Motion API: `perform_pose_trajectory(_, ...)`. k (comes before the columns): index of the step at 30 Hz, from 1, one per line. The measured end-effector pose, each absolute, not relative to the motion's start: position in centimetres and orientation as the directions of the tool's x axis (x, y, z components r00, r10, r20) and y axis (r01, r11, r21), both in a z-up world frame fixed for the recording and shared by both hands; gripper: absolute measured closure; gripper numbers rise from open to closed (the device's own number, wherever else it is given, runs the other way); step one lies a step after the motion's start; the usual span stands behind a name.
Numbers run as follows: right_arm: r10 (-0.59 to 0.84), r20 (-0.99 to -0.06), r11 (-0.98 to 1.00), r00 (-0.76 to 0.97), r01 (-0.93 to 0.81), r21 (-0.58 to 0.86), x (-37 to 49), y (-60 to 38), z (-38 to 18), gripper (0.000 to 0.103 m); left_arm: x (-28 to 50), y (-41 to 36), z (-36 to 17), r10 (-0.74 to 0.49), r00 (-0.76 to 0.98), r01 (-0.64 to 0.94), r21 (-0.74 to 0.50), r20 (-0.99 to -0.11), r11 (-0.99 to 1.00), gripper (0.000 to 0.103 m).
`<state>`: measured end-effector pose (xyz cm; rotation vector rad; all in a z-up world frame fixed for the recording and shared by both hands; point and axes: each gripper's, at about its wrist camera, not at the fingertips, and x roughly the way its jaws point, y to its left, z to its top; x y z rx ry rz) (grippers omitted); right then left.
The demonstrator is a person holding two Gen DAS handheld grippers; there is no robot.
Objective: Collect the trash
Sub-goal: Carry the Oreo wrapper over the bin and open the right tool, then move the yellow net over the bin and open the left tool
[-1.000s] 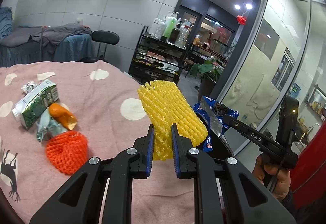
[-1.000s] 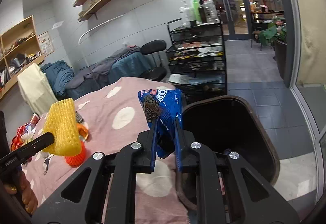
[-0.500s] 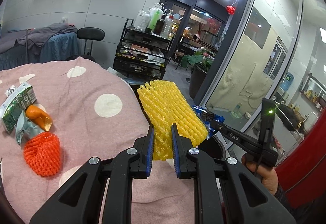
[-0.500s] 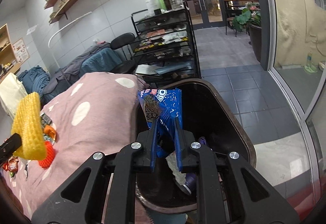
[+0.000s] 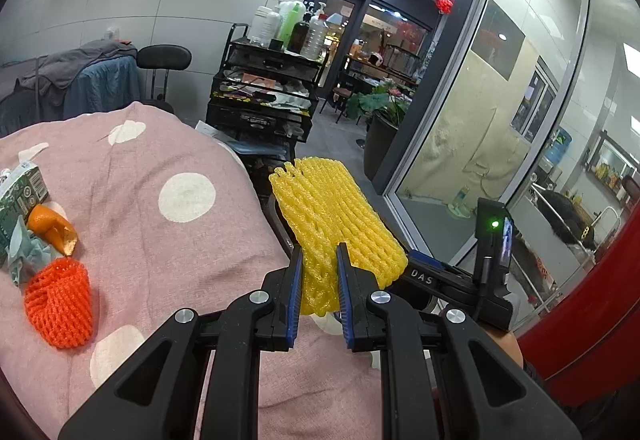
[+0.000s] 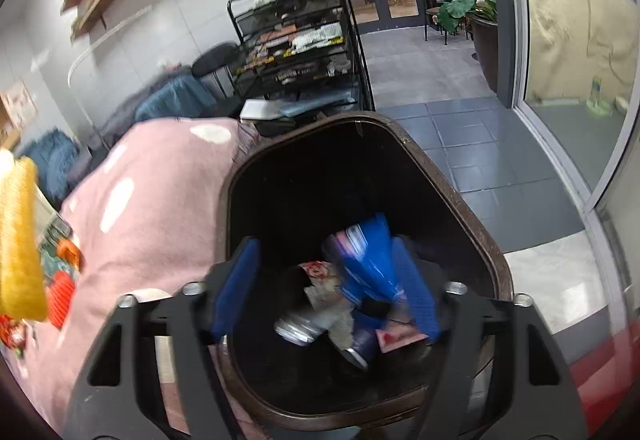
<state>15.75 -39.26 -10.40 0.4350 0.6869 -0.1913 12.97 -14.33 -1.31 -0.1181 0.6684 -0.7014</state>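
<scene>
the left gripper (image 5: 318,290) has its fingers clamped on the lower end of a yellow foam net (image 5: 334,220), which stands up and leans to the right above the near right edge of the pink dotted cloth (image 5: 160,240) that covers the counter. the right gripper (image 6: 326,288) hangs over the open mouth of the dark trash bin (image 6: 486,240); its fingers have just been spreading and now stand wide apart. the blue snack wrapper (image 6: 366,260) shows blurred between them, close beside the right finger, and whether it touches that finger cannot be told. below it in the bin lie a can (image 6: 296,330) and some crumpled wrappers.

on the left of the cloth, an orange foam net (image 5: 60,306) lies nearest; just behind it sits a piece of orange peel (image 5: 50,228) beside a crumpled pale wrapper (image 5: 24,256), and a green carton (image 5: 20,192) touches that pile at the far left edge. beyond the counter stands a black wire cart (image 5: 264,96) with bottles (image 5: 292,24) on top.
</scene>
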Motion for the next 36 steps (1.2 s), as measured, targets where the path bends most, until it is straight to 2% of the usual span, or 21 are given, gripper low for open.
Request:
perform_pose_trajectory(8,-0.067,-0.624,0.885,0.779,0.335,0.322,14.2,-39.6,-9.7,0.026,14.5,-16.4,-2.1,-0.65,0.515,0.587,-0.322,-0.558,0.742,0.087)
perform_pose_trajectory(17,-0.198,-0.565,0.868,0.801,0.411,0.278,11.5,-40.3,-7.9,0.016,15.8,-20.2,-2.5,-0.672,0.45,0.637,-0.316,-0.588,0.703,0.087)
perform_pose_trajectory(36,-0.277,-0.566,0.806,0.776,0.509,0.303,8.9,-43.1,-7.9,0.012,17.6,-25.6,-4.6,-0.6,0.397,0.675,-0.223,-0.694,0.704,0.086)
